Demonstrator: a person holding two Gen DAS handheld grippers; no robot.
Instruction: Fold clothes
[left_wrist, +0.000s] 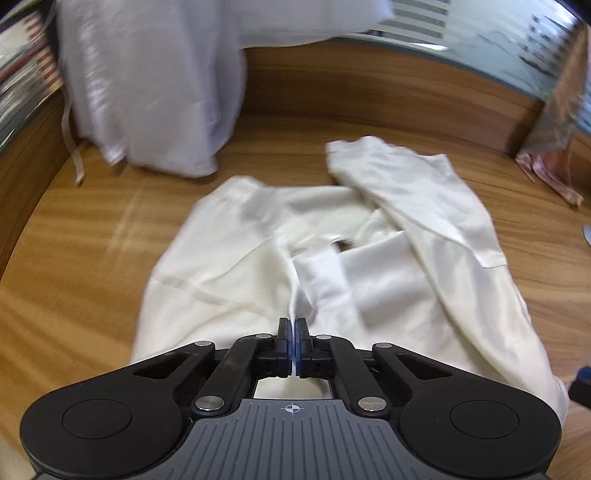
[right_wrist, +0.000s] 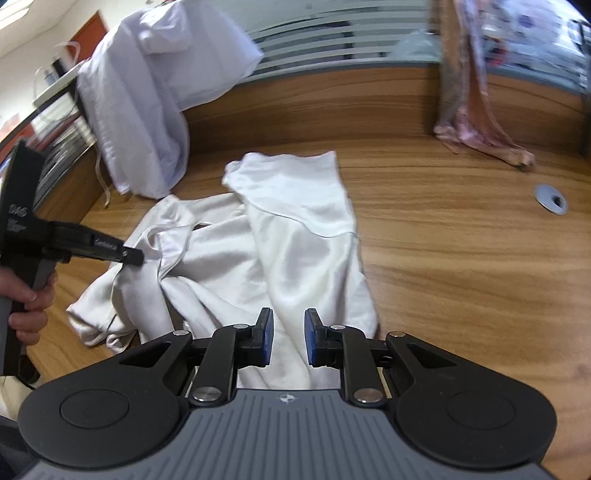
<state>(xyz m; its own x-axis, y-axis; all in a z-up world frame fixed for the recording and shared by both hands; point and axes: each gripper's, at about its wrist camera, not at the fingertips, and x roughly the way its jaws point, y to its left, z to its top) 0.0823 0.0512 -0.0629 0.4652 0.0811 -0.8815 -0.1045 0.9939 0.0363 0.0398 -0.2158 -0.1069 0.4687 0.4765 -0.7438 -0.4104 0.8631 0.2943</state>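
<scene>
The left gripper (left_wrist: 294, 334) pinches a fold of the cream garment (left_wrist: 229, 266) on the table (left_wrist: 74, 288); the right gripper (right_wrist: 288, 338) hangs narrowly parted above it, empty.

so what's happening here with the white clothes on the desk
A person holding a claw in each hand is folding a cream garment spread crumpled on the wooden desk. The left claw is shut on a fold of its fabric. The right claw hangs just above the garment's near edge with its jaws apart, gripping nothing. A pale lilac garment and a pink patterned one are draped over the back partition, untouched.
</scene>
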